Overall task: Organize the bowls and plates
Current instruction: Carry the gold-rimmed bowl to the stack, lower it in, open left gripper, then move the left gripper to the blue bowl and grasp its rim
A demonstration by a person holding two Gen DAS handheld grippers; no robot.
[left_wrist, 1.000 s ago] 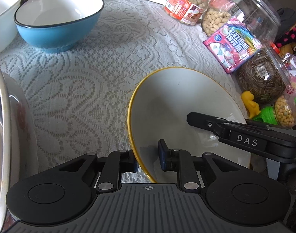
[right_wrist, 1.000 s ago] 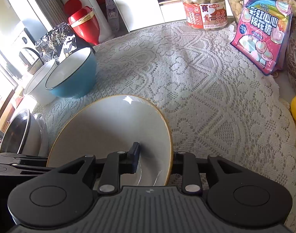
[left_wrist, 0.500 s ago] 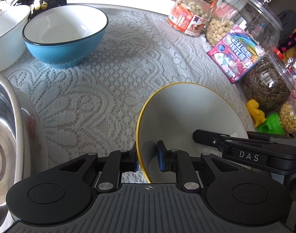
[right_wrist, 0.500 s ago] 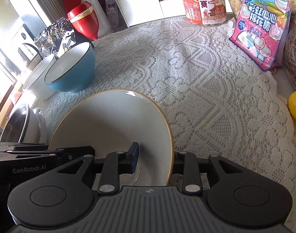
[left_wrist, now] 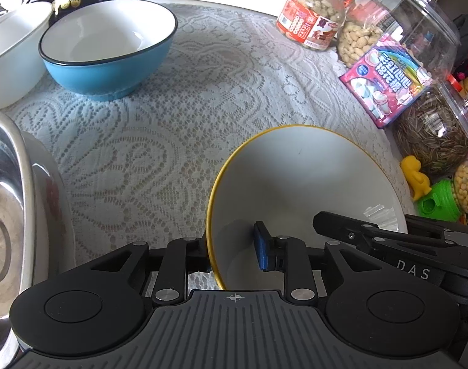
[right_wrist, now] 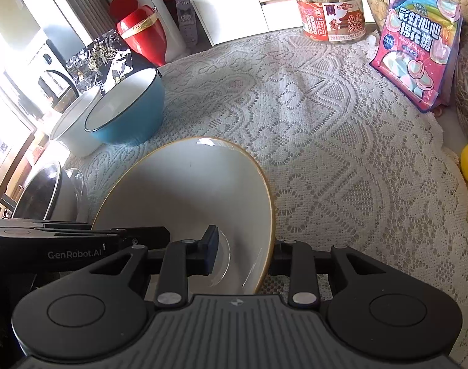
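A white bowl with a yellow rim (left_wrist: 301, 184) (right_wrist: 184, 196) stands on the lace cloth (left_wrist: 172, 123), with a gripper on each side. My left gripper (left_wrist: 232, 250) straddles its left rim. Its jaws are opening, and the blue inner pad (left_wrist: 261, 252) stands off the wall. My right gripper (right_wrist: 246, 253) is shut on the opposite rim, one pad (right_wrist: 212, 252) against the inside and the other finger behind the rim. Further back are a blue bowl (left_wrist: 111, 70) (right_wrist: 132, 117) and a white bowl (left_wrist: 9, 52) (right_wrist: 74, 129), side by side.
A steel bowl (left_wrist: 6, 215) (right_wrist: 40, 193) sits in another dish at the near left. Along the right edge stand a peanut jar (left_wrist: 310, 21), a pink marshmallow bag (left_wrist: 387, 80), a seed jar (left_wrist: 430, 141) and a yellow toy (left_wrist: 415, 178).
My left gripper's inner pad has drawn away from the bowl's rim, after pinching it tighter half a second ago. The left view has tipped up slightly. The right gripper and the bowl have kept still.
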